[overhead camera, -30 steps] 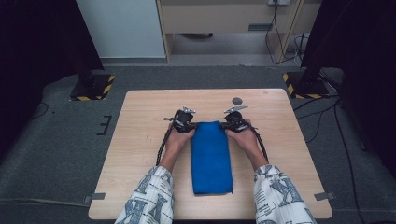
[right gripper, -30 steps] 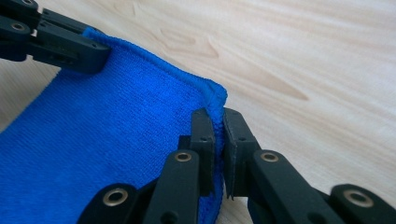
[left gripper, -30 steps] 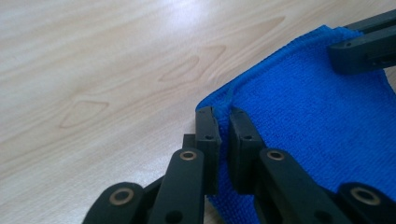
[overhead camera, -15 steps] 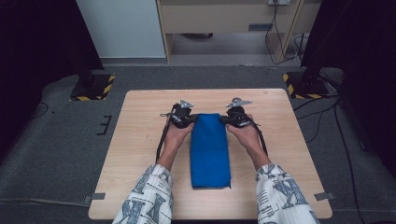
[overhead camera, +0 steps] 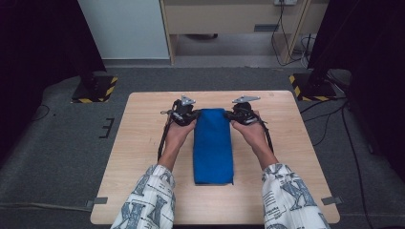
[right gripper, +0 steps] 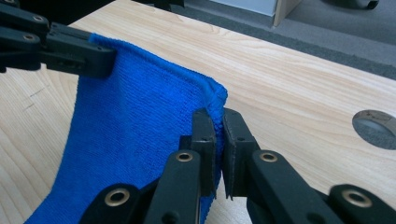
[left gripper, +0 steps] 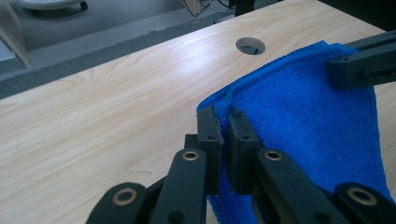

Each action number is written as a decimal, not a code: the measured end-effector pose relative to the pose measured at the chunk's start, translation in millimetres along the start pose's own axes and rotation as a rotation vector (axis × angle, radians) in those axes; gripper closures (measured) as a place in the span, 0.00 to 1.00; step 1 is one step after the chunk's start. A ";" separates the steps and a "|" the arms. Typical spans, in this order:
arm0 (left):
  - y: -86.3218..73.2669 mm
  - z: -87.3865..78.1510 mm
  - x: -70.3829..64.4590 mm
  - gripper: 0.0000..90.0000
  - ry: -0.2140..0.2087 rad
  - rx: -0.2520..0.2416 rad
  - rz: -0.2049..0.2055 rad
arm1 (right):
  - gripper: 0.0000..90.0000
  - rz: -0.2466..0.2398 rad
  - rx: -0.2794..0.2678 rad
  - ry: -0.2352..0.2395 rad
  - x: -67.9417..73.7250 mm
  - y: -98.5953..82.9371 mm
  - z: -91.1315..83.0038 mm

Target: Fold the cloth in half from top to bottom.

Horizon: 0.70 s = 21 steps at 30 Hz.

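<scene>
A blue cloth (overhead camera: 213,145), folded into a long strip, runs from the table's middle toward the person. My left gripper (overhead camera: 191,115) is shut on its far left corner, and my right gripper (overhead camera: 230,115) is shut on its far right corner. In the left gripper view the jaws (left gripper: 223,114) pinch the cloth (left gripper: 303,121) edge, with the other gripper (left gripper: 362,65) holding the opposite corner. In the right gripper view the jaws (right gripper: 215,114) clamp the cloth (right gripper: 135,121) corner, lifted off the table; the other gripper (right gripper: 56,46) grips the far corner.
The light wooden table (overhead camera: 143,157) has a round cable hole (right gripper: 376,127) near its far right edge (left gripper: 250,45). Black stands with yellow-striped bases (overhead camera: 95,88) flank the table on grey carpet. A pale cabinet (overhead camera: 124,28) stands behind.
Both grippers have moved away from the person, toward the table's far edge, carrying the cloth's far corners, and spread slightly apart. The cloth has slid forward with them.
</scene>
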<state>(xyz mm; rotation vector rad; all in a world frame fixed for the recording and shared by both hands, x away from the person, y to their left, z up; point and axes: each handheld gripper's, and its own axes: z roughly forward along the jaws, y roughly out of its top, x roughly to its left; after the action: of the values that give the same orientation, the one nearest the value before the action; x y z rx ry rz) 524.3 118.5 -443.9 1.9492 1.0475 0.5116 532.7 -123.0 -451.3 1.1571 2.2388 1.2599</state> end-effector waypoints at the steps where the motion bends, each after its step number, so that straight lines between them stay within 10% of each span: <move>1: 1.3 -1.0 0.0 0.95 0.001 -0.001 0.005 | 0.95 -0.002 -0.001 -0.002 0.4 0.8 -0.7; 21: -5.1 -19.8 -9.8 0.94 -0.013 0.002 0.051 | 0.95 -0.053 -0.010 0.020 15.0 -10.0 -16.4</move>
<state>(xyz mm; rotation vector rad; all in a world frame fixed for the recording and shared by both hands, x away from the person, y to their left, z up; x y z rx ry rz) 503.0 121.5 -436.7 1.9829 0.9931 0.5249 508.5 -123.3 -448.9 1.0785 2.2597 1.2659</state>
